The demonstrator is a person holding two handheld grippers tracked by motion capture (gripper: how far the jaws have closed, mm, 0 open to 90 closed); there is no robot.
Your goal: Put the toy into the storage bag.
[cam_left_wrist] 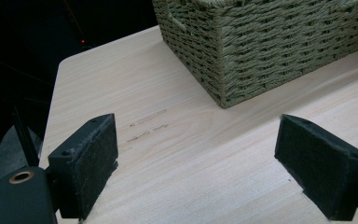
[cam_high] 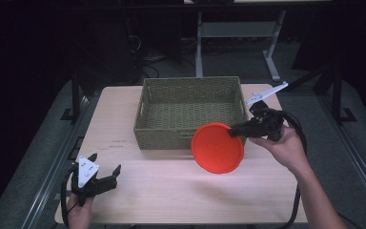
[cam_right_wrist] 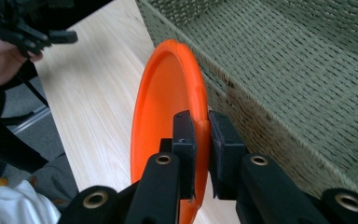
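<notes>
Because the orange plate is pinched only at its rim by the right gripper (left gripper agape, empty), beside the wicker basket, it could be knocked loose against the wall.

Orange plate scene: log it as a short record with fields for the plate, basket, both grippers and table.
plate: orange plate, lifted off the table, tilted, in front of the basket's near right corner
basket: woven basket, nothing visible inside
right gripper: right gripper, shut on the plate's rim
left gripper: left gripper, open, holding nothing, at the near left corner
table: light wooden table
</notes>
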